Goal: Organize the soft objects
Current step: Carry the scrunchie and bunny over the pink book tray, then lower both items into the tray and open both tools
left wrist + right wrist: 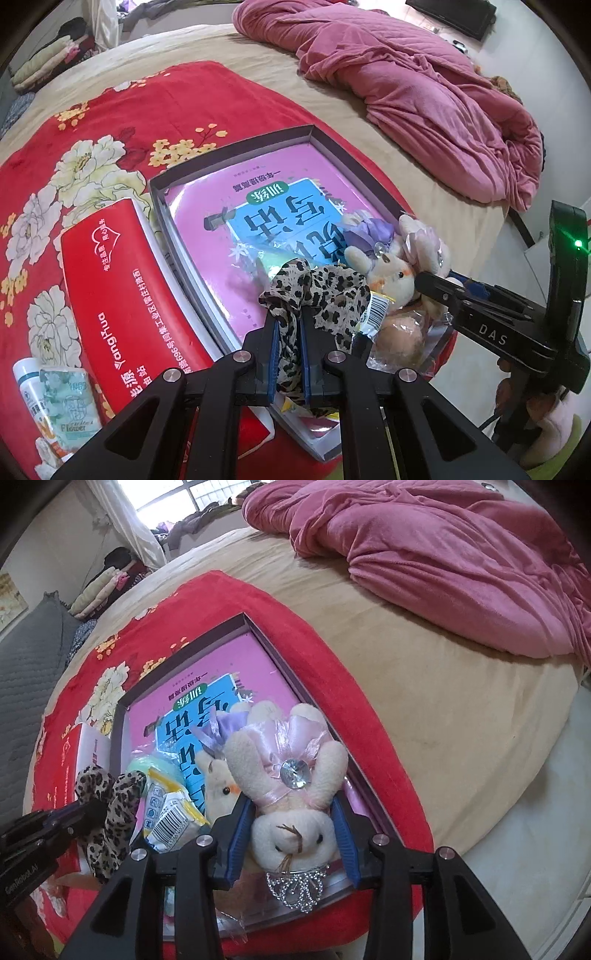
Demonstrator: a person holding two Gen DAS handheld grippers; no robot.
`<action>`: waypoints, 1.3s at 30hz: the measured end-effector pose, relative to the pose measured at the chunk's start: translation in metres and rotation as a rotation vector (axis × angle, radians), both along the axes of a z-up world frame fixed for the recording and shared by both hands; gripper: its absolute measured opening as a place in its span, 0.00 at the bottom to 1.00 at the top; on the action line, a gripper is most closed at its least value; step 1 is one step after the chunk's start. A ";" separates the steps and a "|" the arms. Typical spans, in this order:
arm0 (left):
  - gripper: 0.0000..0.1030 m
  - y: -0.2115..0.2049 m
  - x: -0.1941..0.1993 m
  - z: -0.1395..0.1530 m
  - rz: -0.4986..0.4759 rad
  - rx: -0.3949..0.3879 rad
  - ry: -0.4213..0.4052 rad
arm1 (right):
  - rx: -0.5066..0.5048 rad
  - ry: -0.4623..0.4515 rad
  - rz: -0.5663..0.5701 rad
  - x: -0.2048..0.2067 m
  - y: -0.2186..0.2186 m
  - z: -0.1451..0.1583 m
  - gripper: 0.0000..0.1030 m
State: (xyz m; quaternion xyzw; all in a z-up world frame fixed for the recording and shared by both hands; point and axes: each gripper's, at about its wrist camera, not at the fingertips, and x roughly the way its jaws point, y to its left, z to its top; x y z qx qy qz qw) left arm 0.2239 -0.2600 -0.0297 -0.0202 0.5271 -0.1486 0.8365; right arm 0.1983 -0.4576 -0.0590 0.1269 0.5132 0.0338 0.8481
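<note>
A leopard-print cloth (325,291) hangs from my left gripper (289,317), which is shut on it over the near end of a shallow grey box (229,147). A pink book (258,184) lines the box. My right gripper (291,801) is shut on a cream plush bunny in a pink dress (291,834), head toward the camera, low over the box's right side (280,653). A second bunny with a purple bow (214,768) lies beside it in the box. In the left wrist view the right gripper (424,282) reaches in from the right against the bunnies (391,273).
A snack packet with a barcode (170,812) and a bagged round puff (400,332) lie in the box's near end. A red tissue box (122,288), a white bottle (27,376) and a wipes pack (70,398) sit on the red floral blanket (92,147). A pink quilt (424,92) is heaped behind.
</note>
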 end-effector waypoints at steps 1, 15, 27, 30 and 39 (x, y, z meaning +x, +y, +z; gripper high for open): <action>0.10 0.000 0.001 0.000 0.002 0.000 0.000 | -0.008 -0.010 0.005 -0.001 0.001 0.002 0.42; 0.11 -0.002 0.010 -0.009 0.024 0.034 0.004 | -0.050 -0.051 0.028 -0.010 0.006 0.017 0.60; 0.23 0.000 0.008 -0.010 0.029 0.026 -0.004 | -0.056 -0.075 0.022 -0.020 0.003 0.027 0.61; 0.28 0.002 0.008 -0.008 0.031 0.017 -0.008 | -0.065 -0.080 0.020 -0.022 0.004 0.030 0.61; 0.39 0.008 0.008 -0.003 0.040 -0.015 -0.011 | -0.071 -0.100 0.016 -0.026 0.003 0.040 0.62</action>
